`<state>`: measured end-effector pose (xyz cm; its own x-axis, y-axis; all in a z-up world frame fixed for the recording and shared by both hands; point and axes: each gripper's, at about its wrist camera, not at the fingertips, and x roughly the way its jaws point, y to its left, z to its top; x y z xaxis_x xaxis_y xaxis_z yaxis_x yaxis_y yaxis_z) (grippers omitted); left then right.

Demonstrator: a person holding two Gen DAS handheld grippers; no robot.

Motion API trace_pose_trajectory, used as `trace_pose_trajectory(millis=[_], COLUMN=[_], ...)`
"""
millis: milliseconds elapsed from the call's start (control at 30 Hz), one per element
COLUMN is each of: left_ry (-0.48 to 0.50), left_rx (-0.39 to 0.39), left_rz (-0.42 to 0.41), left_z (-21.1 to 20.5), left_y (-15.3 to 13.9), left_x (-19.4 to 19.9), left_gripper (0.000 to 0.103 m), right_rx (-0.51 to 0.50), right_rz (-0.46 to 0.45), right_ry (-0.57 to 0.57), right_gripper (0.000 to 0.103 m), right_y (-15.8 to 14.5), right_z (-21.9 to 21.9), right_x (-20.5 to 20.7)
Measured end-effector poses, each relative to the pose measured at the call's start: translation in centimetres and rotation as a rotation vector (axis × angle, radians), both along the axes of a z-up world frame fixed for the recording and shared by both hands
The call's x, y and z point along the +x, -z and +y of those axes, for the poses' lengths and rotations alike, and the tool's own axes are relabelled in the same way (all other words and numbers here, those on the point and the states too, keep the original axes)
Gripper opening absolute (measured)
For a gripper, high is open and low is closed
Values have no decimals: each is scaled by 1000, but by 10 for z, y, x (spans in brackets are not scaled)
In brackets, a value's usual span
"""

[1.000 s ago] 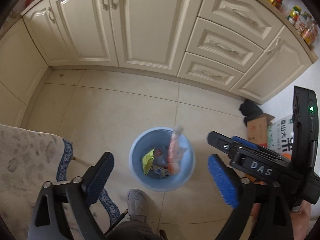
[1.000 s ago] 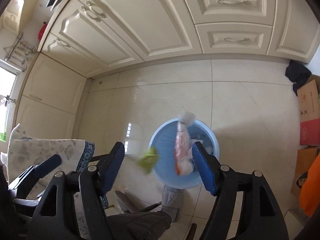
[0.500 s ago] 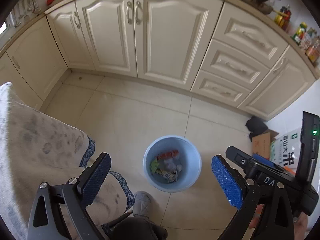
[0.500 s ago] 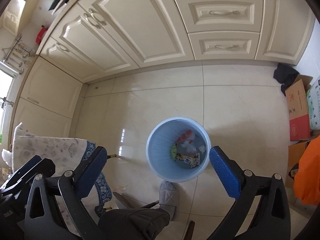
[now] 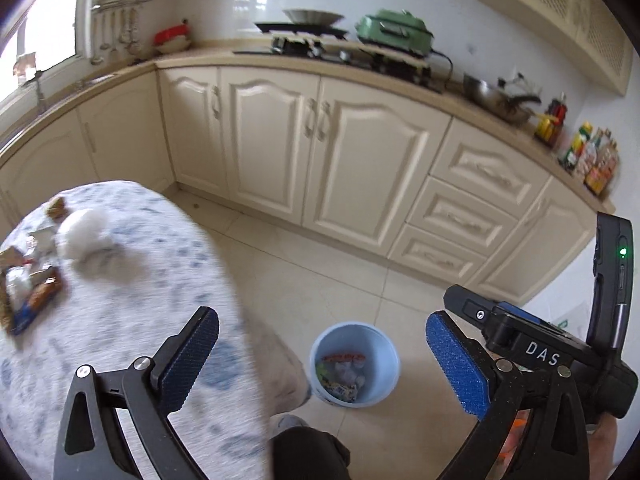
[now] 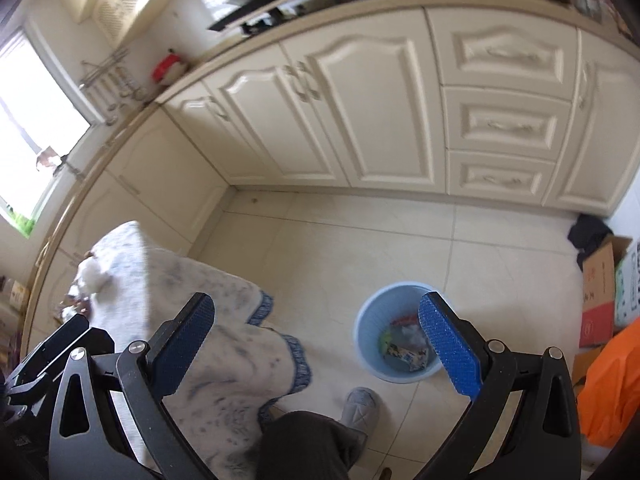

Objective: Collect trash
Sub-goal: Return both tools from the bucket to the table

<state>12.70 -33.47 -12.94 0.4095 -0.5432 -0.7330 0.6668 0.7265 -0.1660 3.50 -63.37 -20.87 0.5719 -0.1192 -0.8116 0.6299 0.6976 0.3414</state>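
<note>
Both grippers, left (image 5: 320, 364) and right (image 6: 316, 354), gape fully with nothing between jaws; left's have just been opening. Wrappers (image 5: 342, 370) sit in blue bin (image 5: 384, 384) on floor.

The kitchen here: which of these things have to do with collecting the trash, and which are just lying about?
Part of the job:
- blue bin, wrappers already inside
- wrappers and white tissue left on the table
- left gripper and right gripper, both open and empty

Just lying about:
- cardboard box
- bottles on the counter
- green cooker
- grey slipper
</note>
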Motion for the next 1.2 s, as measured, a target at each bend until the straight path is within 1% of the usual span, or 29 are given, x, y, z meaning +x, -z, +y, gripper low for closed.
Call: trace_pose_trajectory(millis=[133,267,400,533,667,767,867,967,1033,1167,1200], left_ry=[-83,-192,-317,-433,-524,-578,-618,-647,-660,-644,-639], left_rx=[-31,-49,-51,-31,-26,-25,-15,-9,-13,-15,-7], left_rz=[-44,-108,-166,-201,-214,-219,-225,-234,-231,-215,-209], left_z=[64,129,183,228,267,290,305,317,323,316,313], left_y=[-24,-46,-60,-69,-73,-77,-79,-80,-79,-71,-67], left_x=[-8,-20,-37,-47,-63,-78,-88,-94,-92,-69,-55], left_gripper=[102,102,102,102,102,102,102,102,102,102,102], right_rx=[-44,-97,-162,-225,-263,-292,-297,-312,-325,-335,-335], right_rz=[-52,-105,-158,-184,-202,-217,-227,-232,-231,-216,-209], right_ry=[-91,-189,-290,-376,-459,-518,-571,-608,-622,-634,-634], right_gripper=[103,103,103,103,103,103,103,103,103,103,103], right_y=[-36,-69,-99,-119,-129,-134,-136,-136,-136,-130,-127], right_z=[43,92,147,197,240,270,296,312,318,317,315], right_x=[24,42,59,76,90,99,107,112,118,130,134])
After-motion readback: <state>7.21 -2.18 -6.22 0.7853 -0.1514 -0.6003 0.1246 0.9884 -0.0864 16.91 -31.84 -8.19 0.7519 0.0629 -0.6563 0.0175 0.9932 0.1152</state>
